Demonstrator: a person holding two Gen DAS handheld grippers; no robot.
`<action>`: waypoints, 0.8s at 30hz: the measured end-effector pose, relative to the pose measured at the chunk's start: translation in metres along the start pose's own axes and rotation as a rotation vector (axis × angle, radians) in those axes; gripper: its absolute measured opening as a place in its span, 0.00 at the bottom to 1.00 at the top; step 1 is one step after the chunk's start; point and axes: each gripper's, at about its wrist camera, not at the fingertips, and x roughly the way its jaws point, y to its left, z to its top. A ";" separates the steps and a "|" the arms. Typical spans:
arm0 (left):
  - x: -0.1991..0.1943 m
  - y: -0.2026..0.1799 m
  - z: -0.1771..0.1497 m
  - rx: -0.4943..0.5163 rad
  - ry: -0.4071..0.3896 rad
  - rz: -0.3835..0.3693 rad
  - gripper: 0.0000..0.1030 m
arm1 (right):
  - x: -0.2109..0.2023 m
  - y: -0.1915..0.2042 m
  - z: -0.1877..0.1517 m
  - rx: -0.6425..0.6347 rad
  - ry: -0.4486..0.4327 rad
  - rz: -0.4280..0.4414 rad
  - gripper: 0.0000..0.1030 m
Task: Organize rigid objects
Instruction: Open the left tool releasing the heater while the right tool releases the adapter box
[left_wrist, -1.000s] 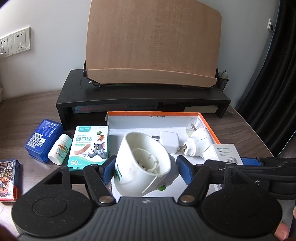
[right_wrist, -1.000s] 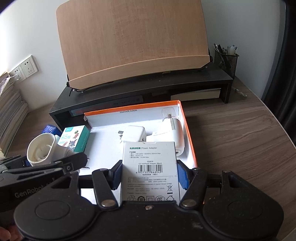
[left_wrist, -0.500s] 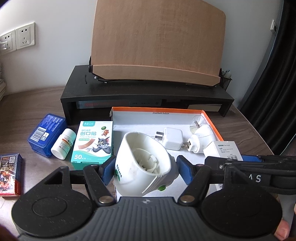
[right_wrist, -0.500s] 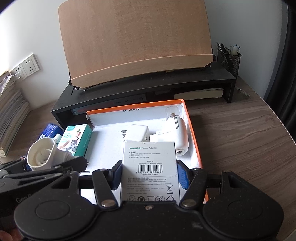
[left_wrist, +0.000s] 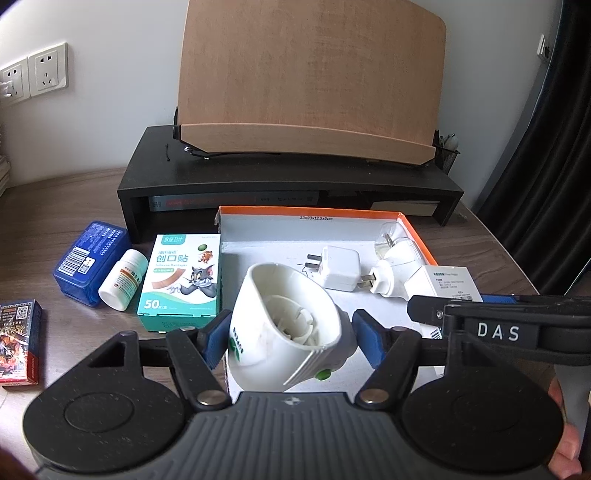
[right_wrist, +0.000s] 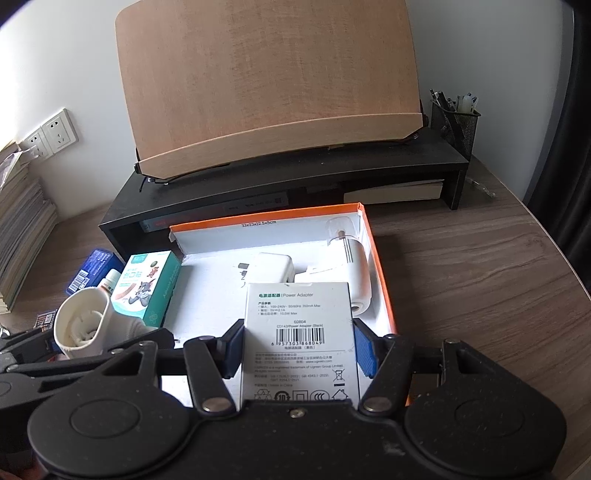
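my left gripper (left_wrist: 288, 338) pinches a white plug-in device (left_wrist: 284, 332); my right gripper (right_wrist: 298, 347) pinches an adapter box (right_wrist: 299, 332), the orange tray (right_wrist: 380, 280) just ahead.

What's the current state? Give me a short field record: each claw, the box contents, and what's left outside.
left claw: shut on white plug-in device, over the box's near left edge
right claw: shut on power adapter box, over the box
orange box: holds white charger, white plug-in unit
outside, left: bandage box, pill bottle, blue case, card pack
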 end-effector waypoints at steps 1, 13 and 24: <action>0.001 -0.001 0.000 0.001 0.002 0.000 0.69 | 0.001 -0.001 0.001 -0.001 0.001 -0.002 0.69; 0.012 -0.002 0.000 -0.004 0.019 -0.003 0.69 | 0.013 -0.005 0.006 -0.006 0.017 0.003 0.70; 0.026 -0.006 0.002 -0.010 0.041 -0.022 0.69 | 0.002 -0.017 0.009 0.022 -0.024 -0.018 0.70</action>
